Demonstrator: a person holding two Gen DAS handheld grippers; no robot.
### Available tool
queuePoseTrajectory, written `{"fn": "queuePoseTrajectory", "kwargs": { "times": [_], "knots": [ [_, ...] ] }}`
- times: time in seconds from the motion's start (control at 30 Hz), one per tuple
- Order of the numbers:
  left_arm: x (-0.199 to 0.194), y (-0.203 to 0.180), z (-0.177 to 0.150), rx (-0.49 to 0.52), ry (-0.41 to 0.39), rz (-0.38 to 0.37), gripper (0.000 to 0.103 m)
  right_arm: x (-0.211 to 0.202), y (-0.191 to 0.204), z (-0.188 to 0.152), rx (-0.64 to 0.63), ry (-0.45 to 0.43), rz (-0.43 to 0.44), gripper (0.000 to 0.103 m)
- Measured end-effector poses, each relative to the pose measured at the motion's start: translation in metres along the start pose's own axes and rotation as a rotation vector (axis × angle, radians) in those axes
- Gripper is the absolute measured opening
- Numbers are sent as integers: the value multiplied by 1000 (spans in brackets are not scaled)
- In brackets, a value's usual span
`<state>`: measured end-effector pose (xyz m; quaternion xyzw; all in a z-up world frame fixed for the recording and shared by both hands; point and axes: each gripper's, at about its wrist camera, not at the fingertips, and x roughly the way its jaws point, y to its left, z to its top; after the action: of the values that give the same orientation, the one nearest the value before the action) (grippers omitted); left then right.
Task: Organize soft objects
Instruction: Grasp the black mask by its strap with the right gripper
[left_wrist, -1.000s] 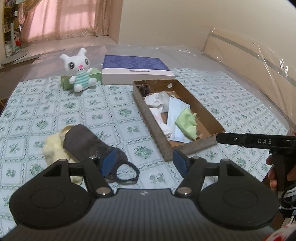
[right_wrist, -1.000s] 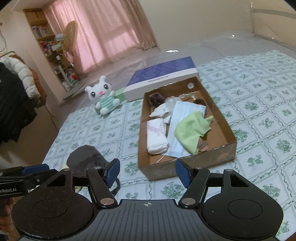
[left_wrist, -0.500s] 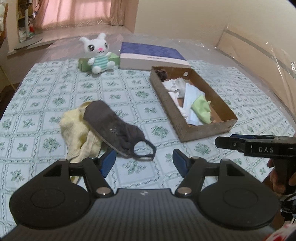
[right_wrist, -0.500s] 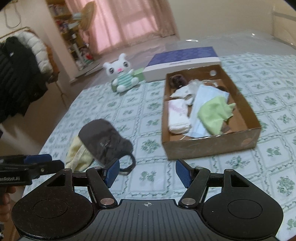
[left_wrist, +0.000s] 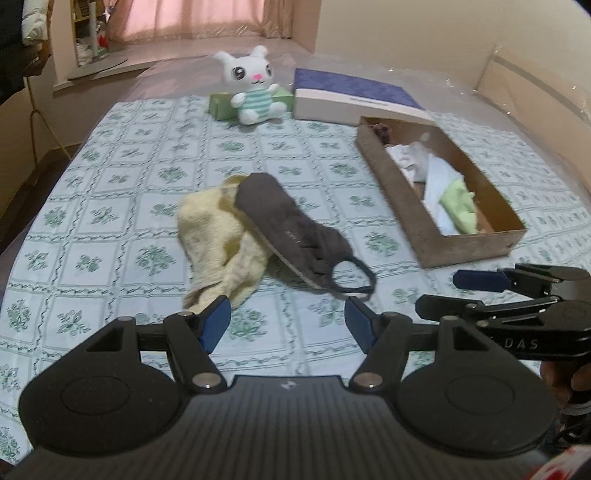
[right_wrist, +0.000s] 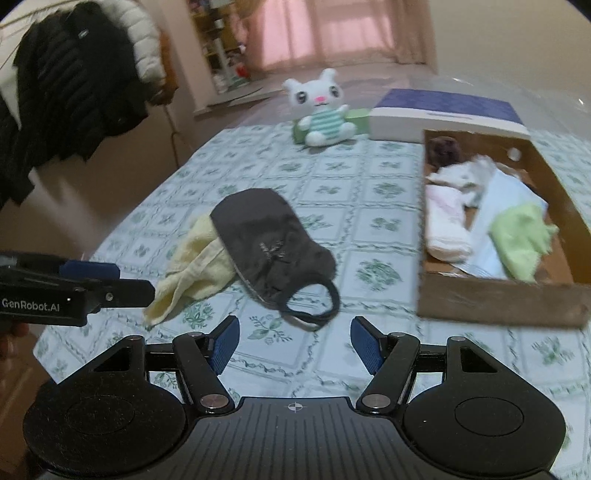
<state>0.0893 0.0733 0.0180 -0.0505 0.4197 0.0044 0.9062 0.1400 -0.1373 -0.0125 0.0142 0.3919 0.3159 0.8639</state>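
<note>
The dark grey face mask (left_wrist: 291, 236) lies on the green-patterned cloth that covers the surface (left_wrist: 122, 155), near its front middle, one end resting on a crumpled pale yellow cloth (left_wrist: 218, 243) and its ear loop stretched out toward the cameras. The mask overlaps the yellow cloth's right side; the two touch. To the right, apart from them, stands an open cardboard box (left_wrist: 402, 192) that already holds soft things: a light green cloth (right_wrist: 521, 240), a pale blue mask (right_wrist: 495, 221), white folded fabric (right_wrist: 443, 225) and a dark bundle (right_wrist: 443, 149) at the far end. At the back a white plush rabbit (left_wrist: 255, 88) in a striped shirt sits upright against a small green box (left_wrist: 221, 105), with a flat blue-topped box (left_wrist: 354, 96) beside it, just behind the cardboard box.

The left hand-held gripper (left_wrist: 288, 319) hovers over the cloth in front of the yellow cloth and the mask; its blue-padded jaws stand well apart with nothing between them, and its left pad sits close to the yellow cloth's near tip without gripping it. The right hand-held gripper (right_wrist: 295, 341) points down at the mask's ear loop, its jaws likewise spread and empty. Each gripper shows at the edge of the other's view.
</note>
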Motion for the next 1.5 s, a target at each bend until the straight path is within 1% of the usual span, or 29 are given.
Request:
{"fn": "queuePoseTrajectory", "kwargs": {
  "times": [0.23, 0.57, 0.67, 0.73, 0.87, 0.97, 1.03, 1.07, 1.13, 1.2, 1.27, 1.4, 1.5],
  "knots": [
    [17, 13, 1, -5, 22, 44, 66, 33, 11, 10, -62, -5, 6, 67],
    [46, 26, 3, -12, 48, 92, 66, 79, 23, 17, -154, 25, -5, 66],
    [51, 30, 4, -8, 43, 113, 66, 95, 27, 17, -189, 31, -8, 64],
    [54, 34, 4, -6, 38, 133, 66, 105, 29, 17, -209, 35, -6, 59],
    [58, 42, 4, -10, 35, 149, 66, 127, 34, 17, -247, 50, -4, 55],
    [60, 45, 4, -11, 33, 149, 66, 140, 37, 16, -272, 47, -16, 46],
    [63, 46, 5, -6, 30, 148, 66, 147, 37, 16, -281, 49, -20, 33],
    [63, 45, 5, -3, 27, 146, 66, 149, 36, 17, -275, 47, -16, 29],
    [66, 44, 6, 6, 21, 141, 66, 149, 32, 19, -245, 33, -5, 7],
    [68, 43, 8, 19, 10, 137, 66, 145, 23, 23, -180, 16, 8, 6],
    [72, 42, 10, 33, 2, 133, 66, 139, 13, 29, -113, -18, -2, 6],
    [84, 38, 16, 58, -11, 129, 68, 126, -6, 39, -23, -76, -71, 5],
    [99, 35, 20, 73, -19, 125, 68, 121, -17, 45, 9, -84, -114, 5]
  ]
}}
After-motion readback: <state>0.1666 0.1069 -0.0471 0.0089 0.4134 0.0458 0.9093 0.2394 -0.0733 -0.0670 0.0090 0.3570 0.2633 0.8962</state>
